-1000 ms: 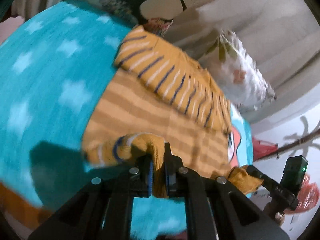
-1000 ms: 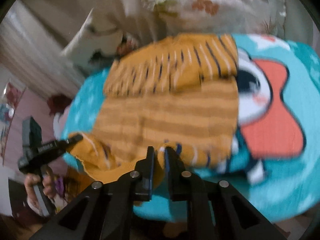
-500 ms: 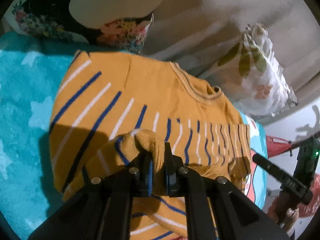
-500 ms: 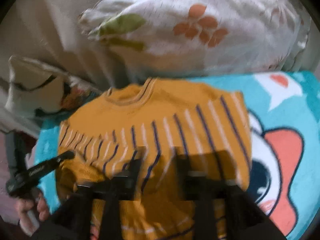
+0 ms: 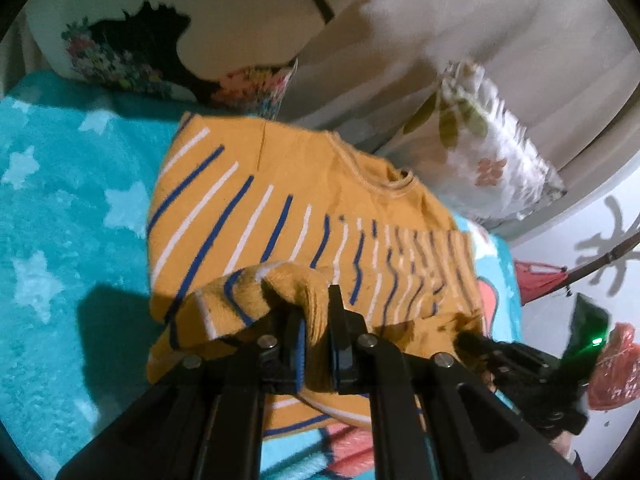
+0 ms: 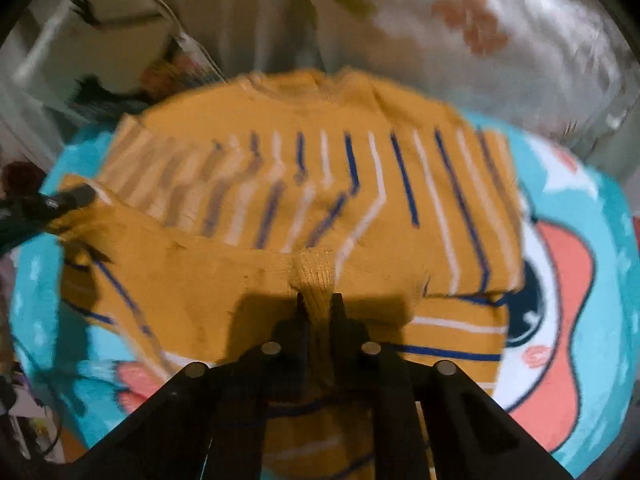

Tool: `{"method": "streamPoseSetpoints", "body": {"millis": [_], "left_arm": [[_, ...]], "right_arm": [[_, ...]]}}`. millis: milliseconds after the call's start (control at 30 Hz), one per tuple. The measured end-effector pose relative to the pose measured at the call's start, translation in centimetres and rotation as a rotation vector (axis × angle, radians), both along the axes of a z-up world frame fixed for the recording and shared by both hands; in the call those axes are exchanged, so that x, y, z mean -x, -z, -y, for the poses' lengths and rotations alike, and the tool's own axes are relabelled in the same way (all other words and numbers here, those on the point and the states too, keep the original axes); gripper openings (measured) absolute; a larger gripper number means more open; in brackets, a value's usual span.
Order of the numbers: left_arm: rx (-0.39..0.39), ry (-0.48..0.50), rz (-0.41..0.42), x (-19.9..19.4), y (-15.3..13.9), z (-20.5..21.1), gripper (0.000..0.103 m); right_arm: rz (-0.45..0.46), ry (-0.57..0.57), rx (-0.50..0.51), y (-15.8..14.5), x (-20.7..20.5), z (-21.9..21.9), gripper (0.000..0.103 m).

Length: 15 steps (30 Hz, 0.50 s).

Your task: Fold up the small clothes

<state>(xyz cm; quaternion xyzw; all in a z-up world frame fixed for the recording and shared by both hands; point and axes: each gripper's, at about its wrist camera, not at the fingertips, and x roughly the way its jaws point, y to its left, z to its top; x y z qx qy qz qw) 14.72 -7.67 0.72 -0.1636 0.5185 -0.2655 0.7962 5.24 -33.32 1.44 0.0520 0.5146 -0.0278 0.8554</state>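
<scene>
Both tools now pinch the mustard knit sweater with blue and white stripes (image 5: 280, 216): left tool (image 5: 316, 344) clamped throughout, right tool (image 6: 318, 312) just re-closed on the hem. Bottom half now folded up; sweater lies mid turquoise star blanket (image 5: 60, 208), collar toward pillows.

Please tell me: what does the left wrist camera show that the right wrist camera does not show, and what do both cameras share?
Only the left wrist view shows the cream cushion with a black floral print and white stars on the turquoise fleece blanket.

Only the right wrist view shows the blanket's big coral and white cartoon figure in full.

Both show the mustard knitted sweater with blue and white stripes, the white flowered pillow, and each gripper, left and right, shut on its fabric.
</scene>
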Motion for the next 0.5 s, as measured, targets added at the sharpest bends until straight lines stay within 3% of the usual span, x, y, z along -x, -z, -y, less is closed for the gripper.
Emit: {"method": "streamPoseSetpoints", "body": {"millis": [100,167,200,233,267,300,333,367,433,500], "left_arm": [[0.019,0.007,0.015,-2.0,-0.7,0.6,0.009],[-0.021,0.018,0.055,-3.7,-0.4,1.9,0.012],[-0.057,0.023,0.076,-4.7,0.1,2.7,0.013],[-0.097,0.016,0.075,-5.7,0.7,3.2,0.013],[-0.132,-0.003,0.036,-6.6,1.3,3.4,0.013],[-0.108,-0.021,-0.009,-6.9,1.5,3.0,0.014],[-0.049,-0.027,-0.024,-6.8,1.5,2.3,0.025],[0.006,-0.032,-0.014,-6.3,1.2,1.3,0.05],[-0.012,-0.088,0.033,-5.0,0.8,-0.9,0.082],[-0.063,-0.156,0.052,-3.7,1.0,-3.4,0.083]], "right_arm": [[0.07,0.026,0.022,-3.3,-1.6,1.4,0.01],[0.094,0.07,0.053,-4.1,-4.5,3.0,0.011],[0.097,0.107,0.077,-3.9,-6.0,3.8,0.019],[0.079,0.143,0.119,-3.1,-7.7,4.6,0.035],[0.029,0.183,0.185,-2.0,-9.1,5.2,0.042],[-0.008,0.216,0.236,-1.5,-9.6,5.5,0.044],[-0.005,0.236,0.245,-1.5,-9.3,5.5,0.044],[0.038,0.234,0.195,-2.0,-8.3,5.4,0.045],[0.081,0.223,0.139,-2.5,-6.0,5.3,0.072],[0.084,0.223,0.156,-2.1,-3.6,5.1,0.075]]}}
